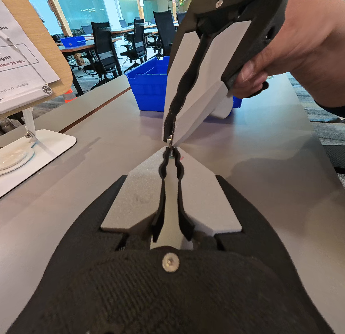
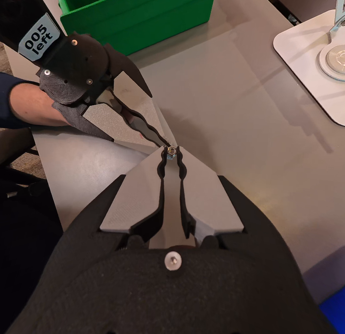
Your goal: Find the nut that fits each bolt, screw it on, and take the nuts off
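On the grey table (image 2: 233, 119), with a green bin (image 2: 134, 16) at the far edge, a blue bin (image 1: 147, 86) beyond the work and a white stand base (image 2: 306, 67) off to the side, nothing crowds the joint except the two grippers' own fingers meeting tip to tip. The left gripper (image 1: 170, 154) pinches a small threaded bolt (image 1: 171, 153) upright above the tabletop, and the right gripper (image 2: 171, 151) comes down from above, pressed on a silver hex nut (image 2: 171, 150) sitting at the bolt's tip. The nut seems only just started on the thread, so the turning down and the removal look to be left; other pairs are not visible.
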A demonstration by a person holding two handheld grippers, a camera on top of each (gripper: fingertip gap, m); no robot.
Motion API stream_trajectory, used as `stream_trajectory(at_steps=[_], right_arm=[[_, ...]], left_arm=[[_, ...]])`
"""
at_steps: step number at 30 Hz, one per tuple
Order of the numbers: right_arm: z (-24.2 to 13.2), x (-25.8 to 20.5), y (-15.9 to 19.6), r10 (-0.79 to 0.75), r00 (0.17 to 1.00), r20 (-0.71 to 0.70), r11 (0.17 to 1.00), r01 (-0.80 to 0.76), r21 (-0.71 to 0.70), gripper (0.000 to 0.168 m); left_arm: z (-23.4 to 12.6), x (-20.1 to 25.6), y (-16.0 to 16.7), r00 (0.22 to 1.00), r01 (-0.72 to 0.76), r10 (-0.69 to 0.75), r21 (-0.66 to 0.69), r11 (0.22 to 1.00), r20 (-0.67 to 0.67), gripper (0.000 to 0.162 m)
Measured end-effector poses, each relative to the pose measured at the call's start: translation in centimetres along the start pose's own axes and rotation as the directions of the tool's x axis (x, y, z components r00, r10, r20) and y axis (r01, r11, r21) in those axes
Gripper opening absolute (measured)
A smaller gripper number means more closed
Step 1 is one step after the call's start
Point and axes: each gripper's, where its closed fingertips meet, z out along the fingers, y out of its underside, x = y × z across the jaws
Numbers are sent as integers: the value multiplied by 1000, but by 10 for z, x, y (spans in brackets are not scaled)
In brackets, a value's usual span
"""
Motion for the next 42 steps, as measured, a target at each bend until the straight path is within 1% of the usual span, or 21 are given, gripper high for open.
stream_trajectory(at_steps=[2, 5, 8, 11, 15, 19, 22, 25, 31, 34, 36, 38, 42], right_arm=[[-1, 0, -2, -4, 1000, 1, 1000, 4, 14, 9], [-3, 0, -5, 7, 1000, 19, 999, -8, 38, 21], [-9, -3, -10, 4, 999, 54, 996, -9, 91, 22], [-22, -13, -15, -66, 992, 109, 981, 45, 191, 25], [-33, -21, -9, -151, 976, 154, 944, 96, 317, 32], [-37, -24, -5, -167, 968, 189, 908, 76, 412, 44], [-39, -30, -7, -178, 957, 230, 886, 54, 460, 44], [-40, -40, -9, -214, 940, 266, 871, 60, 487, 44], [-33, -47, -5, -257, 934, 250, 872, 113, 476, 42], [-34, -43, -2, -248, 943, 221, 875, 120, 469, 44], [-37, -39, 1, -230, 950, 214, 876, 106, 470, 37], [-40, -33, 0, -208, 959, 193, 871, 92, 483, 36], [-38, -31, -10, -199, 963, 181, 854, 80, 514, 42]], left_arm=[[0, 0, -1, 1000, 0, 0, 6, 1000, -1, 3], [-1, 0, -2, 1000, 3, -3, 10, 1000, -2, 3], [-1, 1, -3, 1000, 15, -15, 23, 1000, -14, 3], [-3, 4, -9, 998, 29, -26, 61, 998, -49, 3], [-7, 11, -16, 994, 37, -26, 109, 993, -103, 3], [-12, 22, -26, 986, 21, 6, 163, 986, -166, 3], [-14, 28, -29, 981, -3, 38, 179, 984, -193, 3], [-14, 31, -29, 977, -9, 47, 181, 983, -207, 3], [-13, 30, -27, 976, 13, 25, 172, 985, -216, 3], [-13, 23, -26, 980, 44, -11, 161, 986, -201, 3], [-14, 18, -25, 981, 67, -36, 158, 985, -191, 3], [-15, 18, -26, 979, 79, -45, 163, 983, -200, 3], [-14, 25, -27, 974, 77, -40, 162, 984, -224, 3]])
